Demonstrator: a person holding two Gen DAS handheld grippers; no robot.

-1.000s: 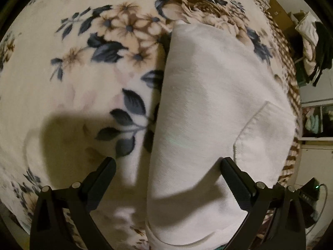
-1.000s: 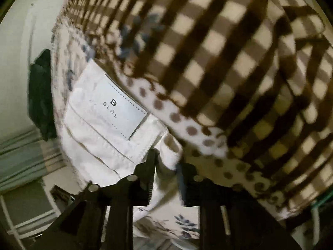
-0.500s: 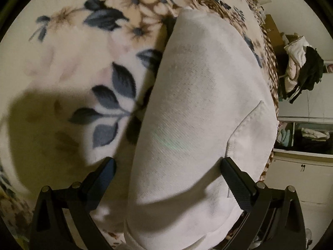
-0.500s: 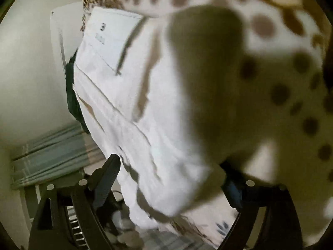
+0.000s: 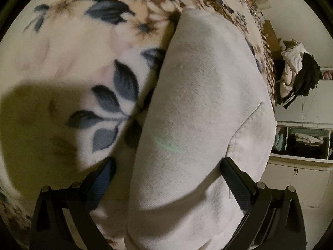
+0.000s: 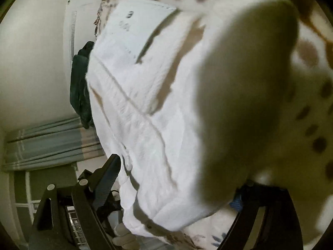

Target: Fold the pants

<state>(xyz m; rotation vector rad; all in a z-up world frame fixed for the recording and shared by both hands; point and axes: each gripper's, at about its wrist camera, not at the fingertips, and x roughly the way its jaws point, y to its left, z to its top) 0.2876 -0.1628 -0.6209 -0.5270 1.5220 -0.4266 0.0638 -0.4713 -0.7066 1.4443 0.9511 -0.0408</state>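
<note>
White denim fills the left wrist view: the pants [image 5: 199, 125] lie folded into a long narrow bundle on a bed under a floral blanket [image 5: 68, 66], with a back pocket [image 5: 249, 137] showing toward the bed's right edge. The left hand-held gripper [image 5: 166, 181] hovers close over the near end of the bundle, jaws spread wide; one finger stands over the blanket, the other over the cloth, and neither pad presses on anything. Beyond the bed's right edge a heap of clothes [image 5: 299, 77] hangs by a cabinet [image 5: 295, 179], well clear of the work.

From the right wrist view, the waistband end of the pants [image 6: 149, 108] lies near the bed's edge, its sewn label [image 6: 135, 27] facing up, beside a spotted cover [image 6: 312, 83]. The right hand-held gripper [image 6: 177, 187] has its jaws closing from a wide spread, cloth between them but no pad visibly pinching it; the far finger is mostly hidden behind a blurred pale fold very close to the lens. A dark garment [image 6: 80, 83] and curtain [image 6: 52, 141] sit off the bed.

By the look of it the lengthwise fold is done and the grippers are between grasps. The next move likely calls for pinching one end through all its layers and carrying it over the other. The thick stacked denim may slip or splay, and the close fold blocks sight of the right pinch.
</note>
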